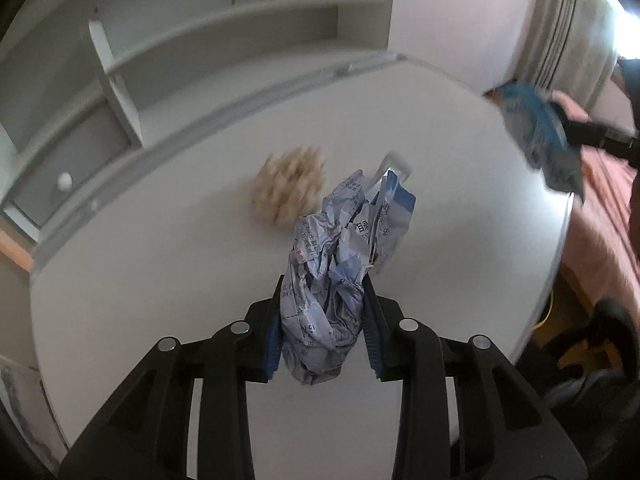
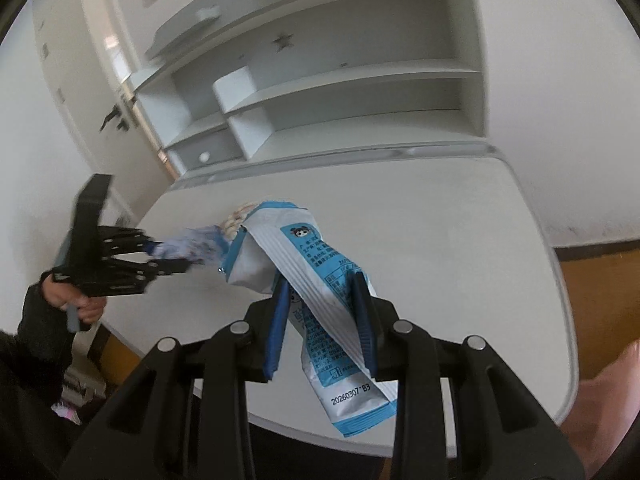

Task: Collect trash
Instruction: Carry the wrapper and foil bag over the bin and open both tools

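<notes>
Both hands full over the white table point(image 1: 160, 248), shelves point(image 2: 352, 80) beyond.
My left gripper point(image 1: 324, 312) clamps the crumpled wrapper point(image 1: 332, 280); my right gripper point(image 2: 320, 320) pinches the blue packet point(image 2: 320, 280).

place: home bedroom — white table point(image 2: 460, 240) | star-marked shelves point(image 2: 340, 92) | pink bedding point(image 1: 600, 216)

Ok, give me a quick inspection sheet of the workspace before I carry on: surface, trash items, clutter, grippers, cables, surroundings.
Surface: white table, mostly bare.
Job's things: crumpled wrapper in the left gripper; blue-and-white snack packet in the right gripper; both lifted.
Clutter: beige spiky ball-like item on the table; small white piece behind the wrapper.
Grippers: both shut on their items, fingers pressing.
Cables: nothing seen.
Surroundings: grey shelf unit behind the table, door at left, pink fabric beside the table.
</notes>
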The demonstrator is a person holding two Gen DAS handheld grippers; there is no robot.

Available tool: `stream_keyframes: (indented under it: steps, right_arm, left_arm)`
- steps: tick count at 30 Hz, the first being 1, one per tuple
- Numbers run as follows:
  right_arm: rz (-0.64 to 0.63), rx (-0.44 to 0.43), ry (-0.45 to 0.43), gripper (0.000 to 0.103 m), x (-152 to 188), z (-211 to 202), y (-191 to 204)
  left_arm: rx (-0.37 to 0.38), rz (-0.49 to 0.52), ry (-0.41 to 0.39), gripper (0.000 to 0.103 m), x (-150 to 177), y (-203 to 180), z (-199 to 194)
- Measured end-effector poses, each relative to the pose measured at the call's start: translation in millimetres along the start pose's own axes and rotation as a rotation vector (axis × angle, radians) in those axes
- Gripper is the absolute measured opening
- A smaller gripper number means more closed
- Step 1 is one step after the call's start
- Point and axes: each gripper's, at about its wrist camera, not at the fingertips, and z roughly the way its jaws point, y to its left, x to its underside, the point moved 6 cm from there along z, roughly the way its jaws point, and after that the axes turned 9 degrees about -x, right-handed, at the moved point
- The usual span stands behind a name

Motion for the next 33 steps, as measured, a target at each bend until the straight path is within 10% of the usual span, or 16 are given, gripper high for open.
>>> stream_keyframes:
  steps: [12, 19, 33]
  right_arm:
    - [0.322, 0.449, -0.226, 0.032, 99, -153, -135]
    - [0.690, 0.726, -0.241, 0.032, 223, -224, -220]
    - [1.119, 0.703, -0.085, 0.032, 395, -227, -291]
  left_arm:
    - [0.291, 0.137, -0.173, 0.033, -101, -255, -16]
    - [0.452, 0.237, -0.058, 0.033, -92, -416, 22]
    - [0.469, 0.357, 0.224, 0.033, -27, -547, 139]
